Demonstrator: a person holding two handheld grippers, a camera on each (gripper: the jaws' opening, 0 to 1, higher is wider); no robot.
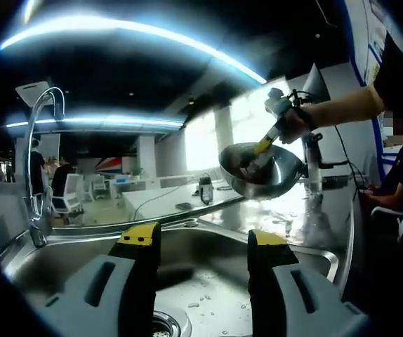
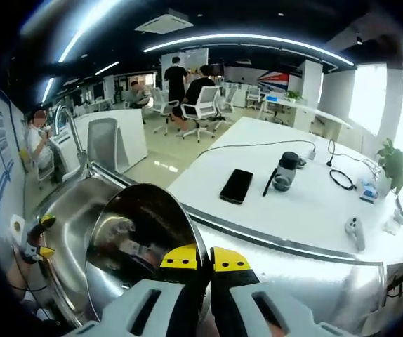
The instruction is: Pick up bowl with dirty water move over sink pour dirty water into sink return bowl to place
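The right tool (image 2: 199,261) is clamping the near rim of a steel bowl (image 2: 142,242), its yellow-tipped jaws pinched together on the metal at the lower centre of the right gripper view, with the bowl tipping away toward the sink (image 2: 71,210) at lower left. In the left gripper view the same bowl (image 1: 261,168) is hanging at centre right, raised above the wet bench (image 1: 307,210) and tilting, the right tool (image 1: 266,144) gripping its upper edge under a person's hand (image 1: 293,123). The left tool (image 1: 201,246) is hovering over the sink basin (image 1: 187,281) with its jaws apart and holding nothing, the drain (image 1: 163,326) showing at the bottom edge and the faucet (image 1: 40,161) arching at far left. Judging from the angle, the pour is either beginning or finishing; whether water is leaving the bowl cannot be told. The bowl appears to sit beside rather than over the basin, so carrying it fully above the drain, keeping the grip firm and tilting slowly should keep dirty water off the bench
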